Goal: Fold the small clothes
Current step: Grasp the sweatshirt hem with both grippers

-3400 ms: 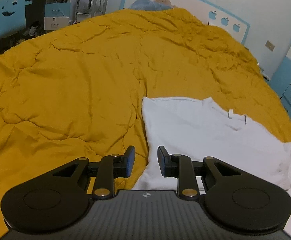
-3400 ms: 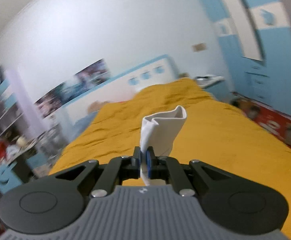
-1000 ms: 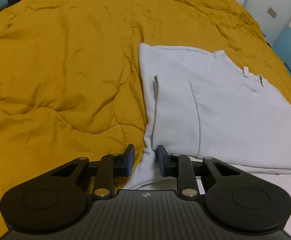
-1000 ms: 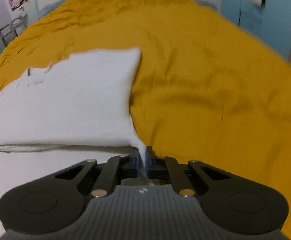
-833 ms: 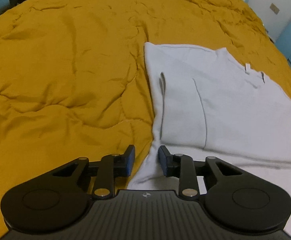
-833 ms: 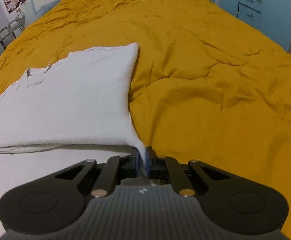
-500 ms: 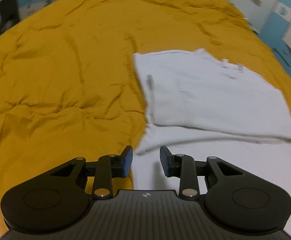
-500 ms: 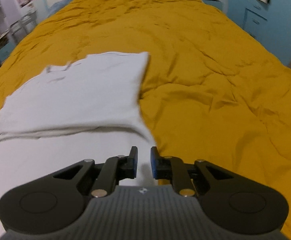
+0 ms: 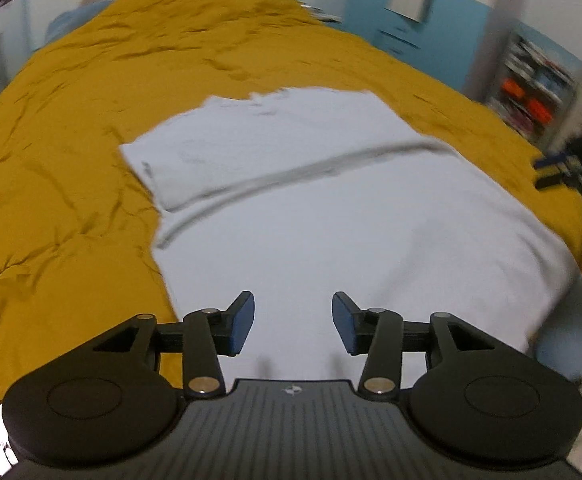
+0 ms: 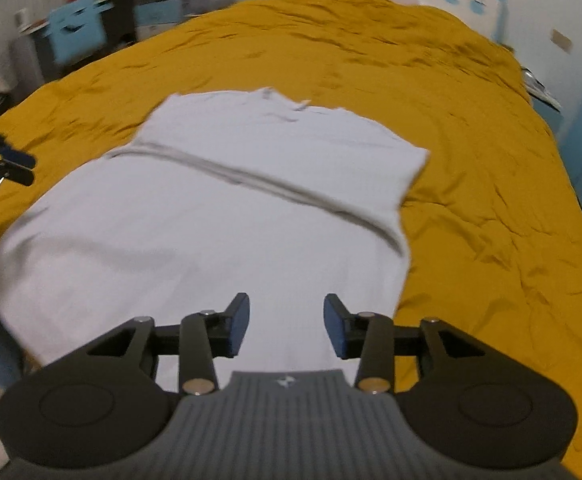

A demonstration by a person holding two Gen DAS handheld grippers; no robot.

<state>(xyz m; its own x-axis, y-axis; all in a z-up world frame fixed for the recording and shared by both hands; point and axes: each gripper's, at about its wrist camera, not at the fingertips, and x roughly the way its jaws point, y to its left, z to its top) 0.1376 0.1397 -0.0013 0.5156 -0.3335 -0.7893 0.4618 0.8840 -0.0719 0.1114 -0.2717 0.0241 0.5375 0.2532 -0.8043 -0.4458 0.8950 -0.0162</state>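
A rumpled mustard quilt (image 9: 71, 128) covers the bed. On it lies a soft white shirt (image 9: 331, 220), flat, its far part folded over. The left gripper (image 9: 293, 322) and right gripper (image 10: 286, 324) hover above its near hem, jaws opening, nothing between them.

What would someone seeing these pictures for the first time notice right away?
A white garment lies spread across the near middle of a mustard-yellow bedspread, its far part folded over into a crosswise band. In front of each camera a black gripper hovers above the cloth, the left gripper and the right gripper, jaws opening with nothing between them. Blue furniture blurs behind.
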